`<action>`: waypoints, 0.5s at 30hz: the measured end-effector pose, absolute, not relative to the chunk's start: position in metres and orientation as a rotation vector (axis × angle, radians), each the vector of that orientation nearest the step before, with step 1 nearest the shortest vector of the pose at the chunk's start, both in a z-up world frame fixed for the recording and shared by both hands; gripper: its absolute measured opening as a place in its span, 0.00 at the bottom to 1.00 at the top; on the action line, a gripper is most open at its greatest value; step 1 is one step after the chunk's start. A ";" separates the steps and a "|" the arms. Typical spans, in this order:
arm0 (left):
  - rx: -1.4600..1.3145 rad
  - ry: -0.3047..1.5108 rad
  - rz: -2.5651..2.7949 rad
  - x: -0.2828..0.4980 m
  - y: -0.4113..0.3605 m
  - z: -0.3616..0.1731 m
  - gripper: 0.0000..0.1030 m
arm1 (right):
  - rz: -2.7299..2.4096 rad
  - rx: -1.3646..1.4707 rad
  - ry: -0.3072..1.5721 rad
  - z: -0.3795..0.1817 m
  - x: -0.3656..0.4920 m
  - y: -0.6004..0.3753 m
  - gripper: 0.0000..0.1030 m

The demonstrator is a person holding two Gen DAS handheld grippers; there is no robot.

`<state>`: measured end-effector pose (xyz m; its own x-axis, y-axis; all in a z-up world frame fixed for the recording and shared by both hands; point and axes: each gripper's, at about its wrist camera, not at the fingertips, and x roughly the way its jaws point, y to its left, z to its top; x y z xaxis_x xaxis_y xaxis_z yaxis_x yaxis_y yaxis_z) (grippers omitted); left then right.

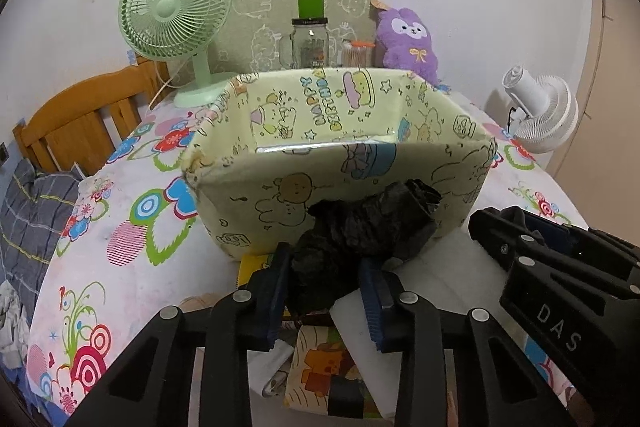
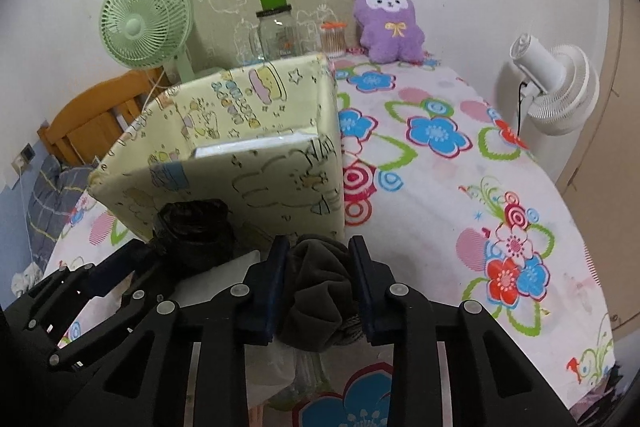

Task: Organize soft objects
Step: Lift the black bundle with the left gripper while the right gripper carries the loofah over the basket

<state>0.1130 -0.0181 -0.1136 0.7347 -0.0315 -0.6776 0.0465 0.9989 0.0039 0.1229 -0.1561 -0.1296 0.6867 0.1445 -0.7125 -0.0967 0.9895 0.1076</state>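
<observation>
Both tools are loaded, nothing yet binned. The left gripper (image 1: 324,291) pinches a crumpled black bag (image 1: 360,227); the right gripper (image 2: 318,287) pinches a dark grey cloth (image 2: 318,291). Both items sit just before the yellow storage box (image 1: 340,115), whose visible interior appears empty; transfer remains.

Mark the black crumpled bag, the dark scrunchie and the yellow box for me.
black crumpled bag (image 1: 360,227), left wrist view, on its bunched middle.
dark scrunchie (image 2: 318,287), right wrist view, on the folds between the pads.
yellow box (image 1: 248,203), left wrist view, on its near outer wall.
</observation>
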 end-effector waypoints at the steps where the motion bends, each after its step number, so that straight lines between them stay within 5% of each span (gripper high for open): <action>1: 0.020 0.740 -0.043 0.112 -0.018 -0.112 0.31 | 0.135 0.061 0.796 -0.127 0.122 -0.155 0.32; 15: 0.009 0.667 -0.042 0.101 -0.014 -0.083 0.30 | 0.123 0.058 0.714 -0.094 0.111 -0.157 0.32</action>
<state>0.1009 -0.0138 -0.0829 0.7846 -0.0358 -0.6190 0.0416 0.9991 -0.0050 0.1109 -0.1568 -0.0944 0.7487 0.1327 -0.6495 -0.0929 0.9911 0.0953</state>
